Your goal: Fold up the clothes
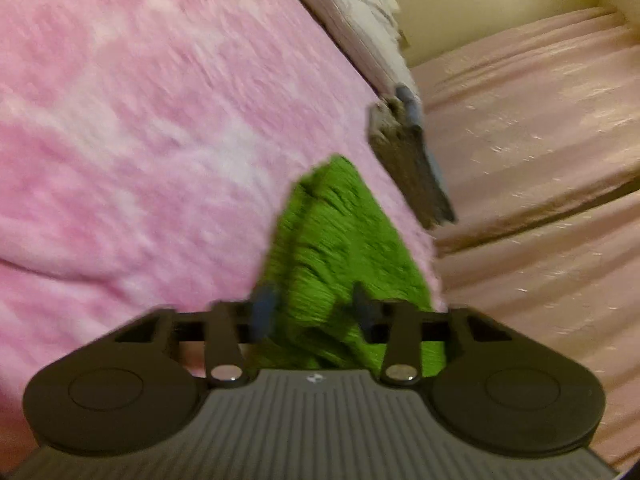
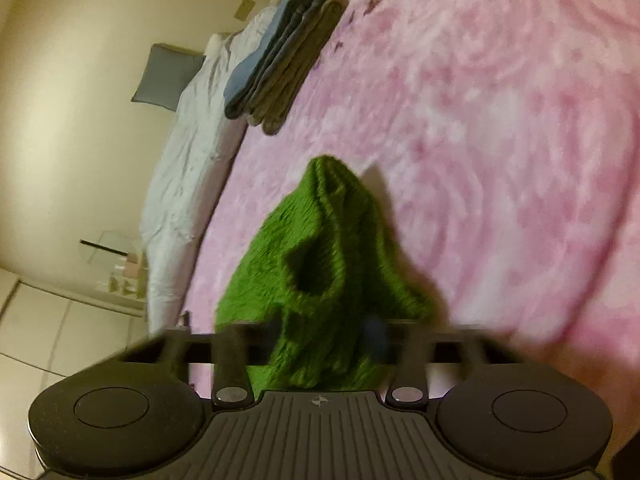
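Observation:
A fuzzy green knit garment [image 1: 340, 248] hangs bunched from my left gripper [image 1: 314, 312], whose fingers are shut on its near edge, above the pink bedspread [image 1: 140, 120]. In the right wrist view the same green garment [image 2: 316, 264] hangs in a pointed bundle from my right gripper [image 2: 324, 336], which is also shut on its cloth. Both views are blurred by motion. The garment's far tip points away from both grippers and its lower part is hidden behind the gripper bodies.
A stack of folded blue and grey clothes [image 2: 276, 60] lies at the bed's far edge; it also shows in the left wrist view [image 1: 412, 164]. A white duvet [image 2: 188, 184] lies beside the bed. Pink curtains [image 1: 540, 140] hang at the right.

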Motion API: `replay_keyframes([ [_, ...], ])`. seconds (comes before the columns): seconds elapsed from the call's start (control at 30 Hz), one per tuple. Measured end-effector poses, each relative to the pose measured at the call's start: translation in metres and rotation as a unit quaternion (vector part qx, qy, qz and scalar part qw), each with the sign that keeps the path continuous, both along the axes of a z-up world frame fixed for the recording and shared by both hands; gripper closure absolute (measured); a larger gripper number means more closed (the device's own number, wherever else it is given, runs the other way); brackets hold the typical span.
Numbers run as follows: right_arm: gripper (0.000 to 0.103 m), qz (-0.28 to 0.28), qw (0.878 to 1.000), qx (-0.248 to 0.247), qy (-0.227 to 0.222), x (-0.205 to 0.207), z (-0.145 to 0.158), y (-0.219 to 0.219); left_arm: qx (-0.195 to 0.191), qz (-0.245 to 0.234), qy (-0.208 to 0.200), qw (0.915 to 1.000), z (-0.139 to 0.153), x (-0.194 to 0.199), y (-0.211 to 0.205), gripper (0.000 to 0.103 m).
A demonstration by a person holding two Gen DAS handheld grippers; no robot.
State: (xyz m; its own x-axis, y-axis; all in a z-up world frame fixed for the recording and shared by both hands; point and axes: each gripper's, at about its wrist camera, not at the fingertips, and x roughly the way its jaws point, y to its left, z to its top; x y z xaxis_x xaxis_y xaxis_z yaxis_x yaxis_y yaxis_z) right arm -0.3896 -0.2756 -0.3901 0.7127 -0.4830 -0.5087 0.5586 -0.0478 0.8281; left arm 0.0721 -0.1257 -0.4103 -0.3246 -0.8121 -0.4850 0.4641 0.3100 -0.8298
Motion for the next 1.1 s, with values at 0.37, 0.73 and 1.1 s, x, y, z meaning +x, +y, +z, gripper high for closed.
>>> replay_keyframes([
  [0.37, 0.098, -0.017, 0.998, -0.046, 0.028, -0.022, 0.02, 0.003, -0.027, -0.015, -0.025, 0.9992, -0.004, -0.026, 0.028, 0.092],
  [0.73, 0.097, 0.001, 0.995, -0.063, 0.08, -0.009, -0.005, 0.016, -0.023, -0.031, -0.147, 0.9884, 0.007, -0.043, 0.023, 0.09],
  [1.1, 0.097, -0.023, 0.994, -0.082, 0.068, -0.013, 0.007, 0.026, -0.034, -0.043, -0.15, 0.9871, 0.013, -0.043, 0.026, 0.091],
])
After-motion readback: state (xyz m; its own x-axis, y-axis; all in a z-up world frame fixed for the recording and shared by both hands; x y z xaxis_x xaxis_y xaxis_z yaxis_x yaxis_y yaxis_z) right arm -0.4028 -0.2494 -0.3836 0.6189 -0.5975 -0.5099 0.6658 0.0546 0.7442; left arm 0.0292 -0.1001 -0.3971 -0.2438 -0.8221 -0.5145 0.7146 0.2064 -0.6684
